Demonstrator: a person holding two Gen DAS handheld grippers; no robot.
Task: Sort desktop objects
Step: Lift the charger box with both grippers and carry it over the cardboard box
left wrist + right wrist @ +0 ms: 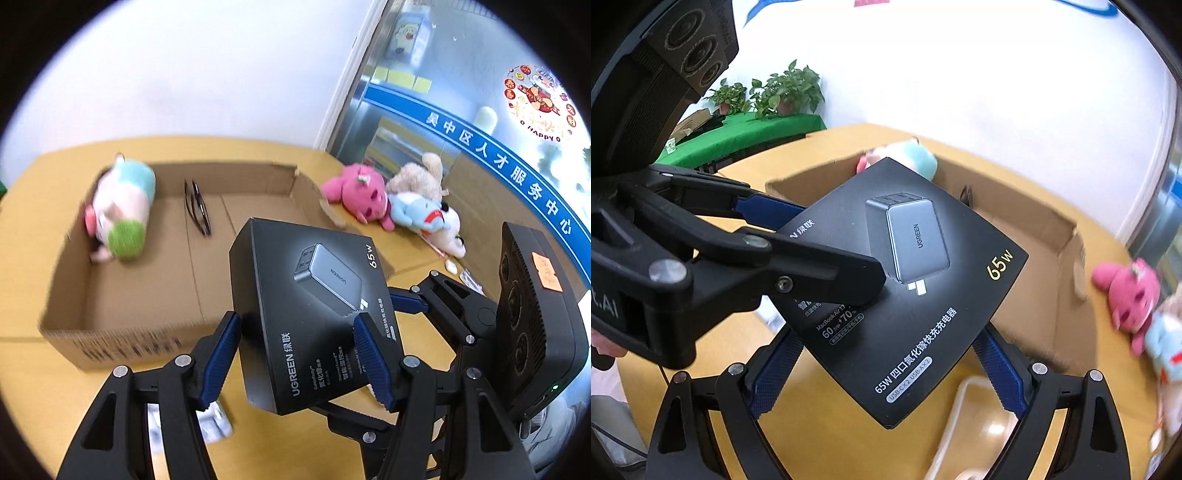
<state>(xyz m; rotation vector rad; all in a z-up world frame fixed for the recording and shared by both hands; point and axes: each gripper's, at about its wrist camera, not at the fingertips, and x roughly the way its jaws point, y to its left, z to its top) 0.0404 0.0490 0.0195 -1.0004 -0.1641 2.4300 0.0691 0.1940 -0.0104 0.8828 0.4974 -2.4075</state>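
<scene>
Above the table (44,206), both grippers clamp one charger box (310,314)
Beyond it an open carton (147,295) holds a plush (122,210) and glasses (197,210); left gripper (295,354) and right gripper (886,373) each pinch opposite box edges

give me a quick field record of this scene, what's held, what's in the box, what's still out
held item: black charger box, lifted above the table
left gripper: pads on two opposite sides of the charger box
right gripper: pads on two other sides of the same box
container: open cardboard box
in container: pastel plush toy, glasses
still on table: pink plush, beige plush, blue and white plush, beside the cardboard box
</scene>
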